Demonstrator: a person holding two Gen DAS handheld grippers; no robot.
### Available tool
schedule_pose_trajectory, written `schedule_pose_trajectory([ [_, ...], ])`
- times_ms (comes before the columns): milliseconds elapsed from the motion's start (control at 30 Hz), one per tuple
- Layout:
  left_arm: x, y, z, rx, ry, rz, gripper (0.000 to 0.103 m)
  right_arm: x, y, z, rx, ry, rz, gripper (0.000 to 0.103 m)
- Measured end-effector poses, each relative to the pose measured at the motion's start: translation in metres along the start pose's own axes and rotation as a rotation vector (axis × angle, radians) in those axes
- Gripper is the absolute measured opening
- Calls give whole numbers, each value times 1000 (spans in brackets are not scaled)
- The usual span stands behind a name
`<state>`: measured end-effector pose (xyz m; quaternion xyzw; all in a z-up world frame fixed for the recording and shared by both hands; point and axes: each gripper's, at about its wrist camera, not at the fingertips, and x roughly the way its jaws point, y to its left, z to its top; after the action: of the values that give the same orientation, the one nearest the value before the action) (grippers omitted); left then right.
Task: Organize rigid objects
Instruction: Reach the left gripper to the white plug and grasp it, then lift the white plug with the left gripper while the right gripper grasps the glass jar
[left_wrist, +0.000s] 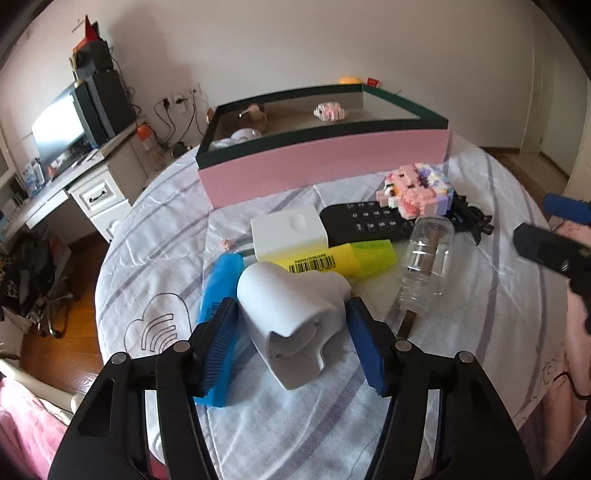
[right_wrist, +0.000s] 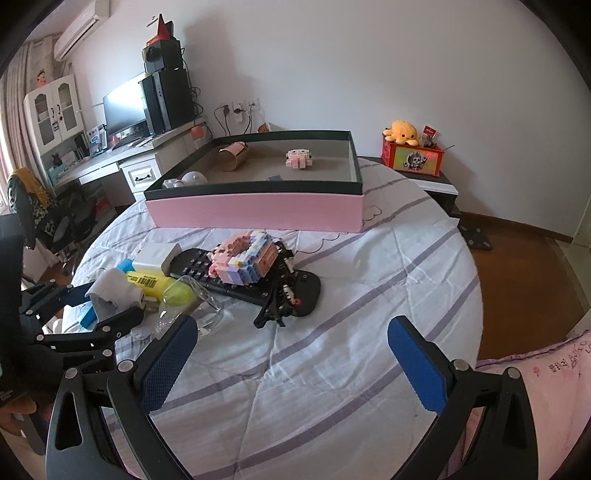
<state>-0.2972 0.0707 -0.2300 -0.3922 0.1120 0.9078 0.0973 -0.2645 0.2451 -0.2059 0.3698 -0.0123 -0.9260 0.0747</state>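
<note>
Left claw (left_wrist: 291, 336) brackets the white plug adapter (left_wrist: 295, 317) on the bed (left_wrist: 480, 332), pads just beside it, not visibly gripping, probably bound for the pink box (left_wrist: 325, 166). Right claw (right_wrist: 291, 365) hangs wide open, empty.

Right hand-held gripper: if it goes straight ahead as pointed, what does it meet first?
Probably only bedsheet. The right hand-held gripper is open over bare cloth; the nearest thing roughly in line is the black remote, though depth is unclear.
</note>
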Motion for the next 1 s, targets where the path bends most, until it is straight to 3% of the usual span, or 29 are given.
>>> schedule_pose_trajectory([
  [333, -25, 22, -10, -57, -32, -84, 59, 21, 28, -6, -6, 29, 41, 103],
  [667, -34, 31, -19, -37, -37, -105, 59, 48, 58, -5, 23, 78, 78, 102],
  [700, -33, 31, -20, -38, -35, -109, 59, 51, 59, -5, 24, 88, 81, 101],
  [800, -33, 31, -21, -35, -36, -123, 59, 54, 63, -7, -1, 96, 66, 76],
  [867, -33, 31, -21, -36, -38, -125, 59, 54, 61, -8, -2, 92, 103, 61],
  [1000, -34, 31, -20, -36, -47, -137, 59, 50, 59, -9, -34, 91, 114, 59],
])
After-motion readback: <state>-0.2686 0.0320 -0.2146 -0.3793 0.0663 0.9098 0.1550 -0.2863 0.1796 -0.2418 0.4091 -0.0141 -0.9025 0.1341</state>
